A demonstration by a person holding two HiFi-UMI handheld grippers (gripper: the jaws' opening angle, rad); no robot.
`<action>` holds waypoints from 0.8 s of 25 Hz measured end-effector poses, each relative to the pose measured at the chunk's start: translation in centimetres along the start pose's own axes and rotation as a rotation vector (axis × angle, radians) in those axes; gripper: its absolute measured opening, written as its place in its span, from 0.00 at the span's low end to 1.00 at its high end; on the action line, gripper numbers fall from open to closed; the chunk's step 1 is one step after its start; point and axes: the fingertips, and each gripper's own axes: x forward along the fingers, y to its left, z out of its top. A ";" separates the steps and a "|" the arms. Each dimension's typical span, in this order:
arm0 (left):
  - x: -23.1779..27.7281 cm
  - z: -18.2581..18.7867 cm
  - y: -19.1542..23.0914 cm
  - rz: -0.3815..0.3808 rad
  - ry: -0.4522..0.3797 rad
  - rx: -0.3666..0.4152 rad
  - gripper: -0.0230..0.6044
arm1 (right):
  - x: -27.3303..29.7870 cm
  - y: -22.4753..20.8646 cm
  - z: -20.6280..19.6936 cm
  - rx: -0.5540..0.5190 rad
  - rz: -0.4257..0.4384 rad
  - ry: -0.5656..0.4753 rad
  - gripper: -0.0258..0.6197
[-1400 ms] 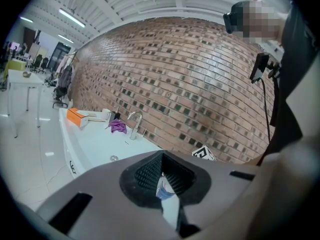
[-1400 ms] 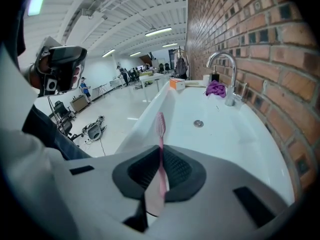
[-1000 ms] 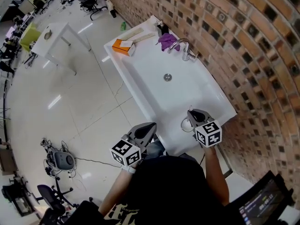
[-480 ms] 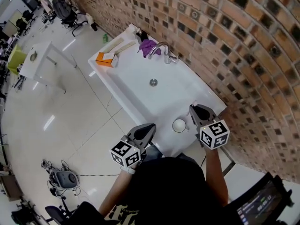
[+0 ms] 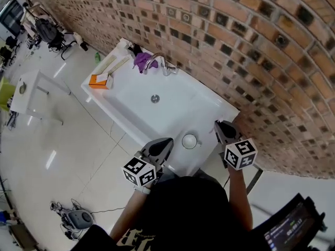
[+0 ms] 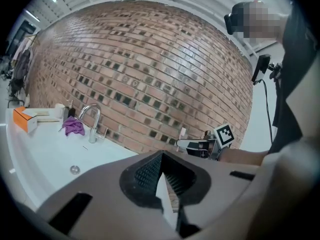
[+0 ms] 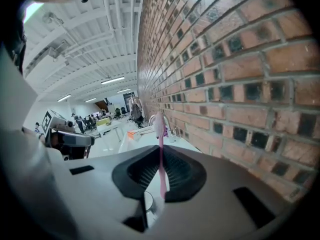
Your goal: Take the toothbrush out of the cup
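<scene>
The jaws of the right gripper [image 7: 161,178] are clamped on the thin pink toothbrush [image 7: 160,149], which is held upright between the pads beside the brick wall [image 7: 240,84]. The toothbrush is clear of the white cup [image 5: 189,140], which is seen standing on the near corner of the sink [image 5: 172,109], just beside that gripper. The jaws of the left gripper [image 6: 162,185] are closed on nothing, off the sink's front edge.

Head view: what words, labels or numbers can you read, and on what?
None can be read.
Screen at lower right: lines of text, too small and blurred.
Shirt print at the bottom edge: cut off, unreadable.
Orange box on the sink ledge: no legible print.
Cubes on left tongs and right tongs: square marker patterns only.
</scene>
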 end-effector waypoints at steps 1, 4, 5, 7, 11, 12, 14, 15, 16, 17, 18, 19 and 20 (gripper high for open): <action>0.4 0.0 -0.1 -0.012 0.004 0.002 0.03 | -0.3 -0.2 -0.1 0.006 -0.010 -0.001 0.05; 1.2 0.0 -0.4 -0.043 0.020 0.008 0.03 | -0.7 -0.5 -0.5 0.019 -0.029 -0.003 0.05; 1.4 0.0 -0.4 -0.051 0.025 0.010 0.03 | -0.9 -0.5 -0.6 0.023 -0.031 -0.002 0.05; 1.7 0.0 -0.5 -0.064 0.032 0.012 0.03 | -1.0 -0.3 -0.8 0.031 -0.030 0.000 0.05; 2.2 0.1 -0.4 -0.078 0.042 0.015 0.03 | -1.4 -0.2 -1.5 0.050 -0.028 0.009 0.05; 2.3 0.1 -0.4 -0.081 0.044 0.015 0.03 | -1.4 -0.1 -1.8 0.055 -0.027 0.013 0.05; 2.5 0.1 -0.4 -0.088 0.050 0.016 0.03 | -1.6 0.1 -2.3 0.065 -0.026 0.021 0.05; 2.6 0.1 -0.4 -0.092 0.052 0.016 0.03 | -1.7 0.1 -2.5 0.070 -0.025 0.025 0.05; 2.7 0.1 -0.4 -0.095 0.054 0.016 0.03 | -1.7 0.2 -2.7 0.076 -0.024 0.029 0.05; 2.8 0.1 -0.4 -0.097 0.056 0.016 0.03 | -1.8 0.3 -2.9 0.081 -0.023 0.033 0.05; 2.9 0.1 -0.4 -0.100 0.057 0.017 0.03 | -1.7 0.3 -3.1 0.084 -0.021 0.036 0.05; 3.0 0.2 -0.3 -0.101 0.058 0.019 0.03 | -1.7 0.3 -3.3 0.085 -0.019 0.040 0.05; 3.1 0.2 -0.2 -0.102 0.058 0.021 0.03 | -1.6 0.3 -3.4 0.085 -0.016 0.042 0.05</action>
